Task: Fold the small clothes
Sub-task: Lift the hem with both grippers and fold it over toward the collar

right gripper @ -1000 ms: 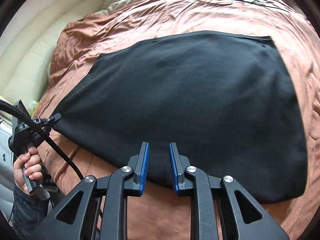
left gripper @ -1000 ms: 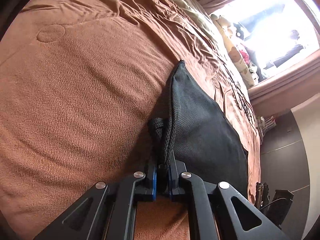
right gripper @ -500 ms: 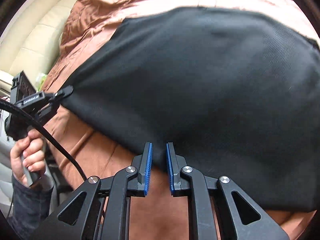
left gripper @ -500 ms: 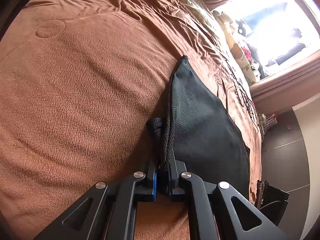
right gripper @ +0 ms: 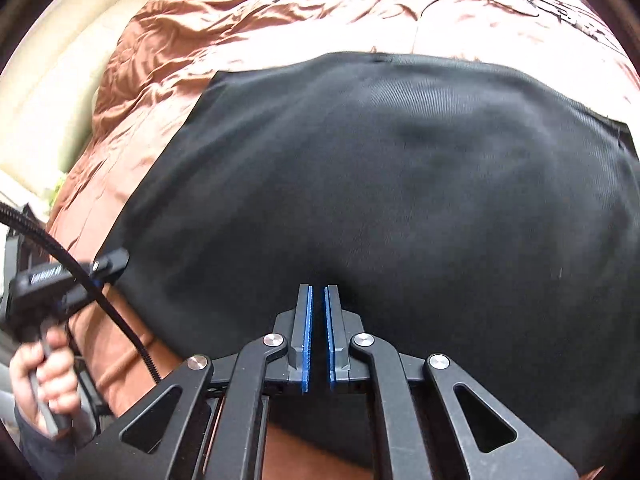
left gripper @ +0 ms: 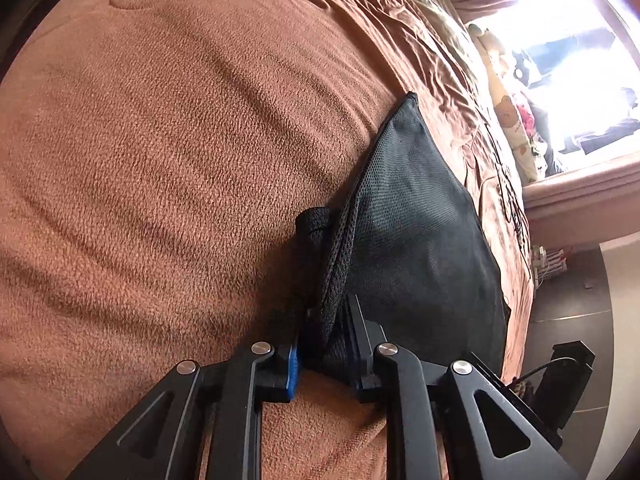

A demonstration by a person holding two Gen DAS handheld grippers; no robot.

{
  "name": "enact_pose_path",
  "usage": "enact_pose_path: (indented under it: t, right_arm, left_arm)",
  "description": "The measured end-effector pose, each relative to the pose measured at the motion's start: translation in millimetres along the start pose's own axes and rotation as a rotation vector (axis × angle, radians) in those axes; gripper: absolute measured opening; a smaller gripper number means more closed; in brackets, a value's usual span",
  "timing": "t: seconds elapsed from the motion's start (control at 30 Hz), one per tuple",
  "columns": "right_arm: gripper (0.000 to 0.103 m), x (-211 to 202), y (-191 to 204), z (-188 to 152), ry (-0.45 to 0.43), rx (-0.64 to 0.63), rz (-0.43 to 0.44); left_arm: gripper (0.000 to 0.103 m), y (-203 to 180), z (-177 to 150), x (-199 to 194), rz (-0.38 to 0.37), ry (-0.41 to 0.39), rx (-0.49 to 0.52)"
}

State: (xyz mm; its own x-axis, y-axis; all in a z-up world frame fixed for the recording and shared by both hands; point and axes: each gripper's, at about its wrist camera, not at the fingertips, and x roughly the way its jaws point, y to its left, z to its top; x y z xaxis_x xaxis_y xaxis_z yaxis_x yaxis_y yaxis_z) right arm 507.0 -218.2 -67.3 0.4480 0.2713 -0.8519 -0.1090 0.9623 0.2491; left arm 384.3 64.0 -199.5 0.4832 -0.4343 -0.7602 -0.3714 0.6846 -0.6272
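Observation:
A black mesh garment [right gripper: 400,184] lies spread flat on a brown blanket [left gripper: 180,140] on a bed. In the left wrist view the garment [left gripper: 416,240] runs away from me, and my left gripper [left gripper: 322,320] has its jaws parted around the bunched near corner, loosely. In the right wrist view my right gripper [right gripper: 317,292] sits over the garment's near edge, its blue pads [right gripper: 307,320] almost together with a thin gap and nothing visibly between them. The left gripper [right gripper: 108,264] shows there at the garment's left corner, held by a hand [right gripper: 44,376].
Rumpled brown satin bedding [right gripper: 208,32] lies beyond the garment. A cream padded headboard [right gripper: 52,80] stands at the left. A bright window and a bear-print pillow [left gripper: 512,128] are at the far end. Dark floor [left gripper: 576,320] lies past the bed's edge.
My left jaws have spread apart around the garment's corner. My right gripper moved forward over the near edge and its jaws narrowed to a thin gap.

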Motion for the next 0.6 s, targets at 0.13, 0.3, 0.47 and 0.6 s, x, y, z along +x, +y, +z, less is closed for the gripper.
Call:
enact_pose_path:
  t: [0.13, 0.3, 0.47, 0.6]
  right_arm:
    - [0.002, 12, 3, 10, -0.018, 0.011, -0.025]
    - [0.002, 18, 10, 18, -0.053, 0.021, -0.059]
    - [0.002, 21, -1, 32, -0.075, 0.052, -0.079]
    - [0.002, 26, -8, 45, -0.089, 0.082, -0.094]
  left_arm:
    - [0.035, 4, -2, 0, -0.036, -0.033, -0.071]
    - [0.035, 5, -1, 1, -0.039, -0.076, -0.106]
    - [0.015, 4, 3, 5, -0.002, -0.094, -0.117]
    - [0.01, 5, 6, 6, -0.014, -0.088, -0.122]
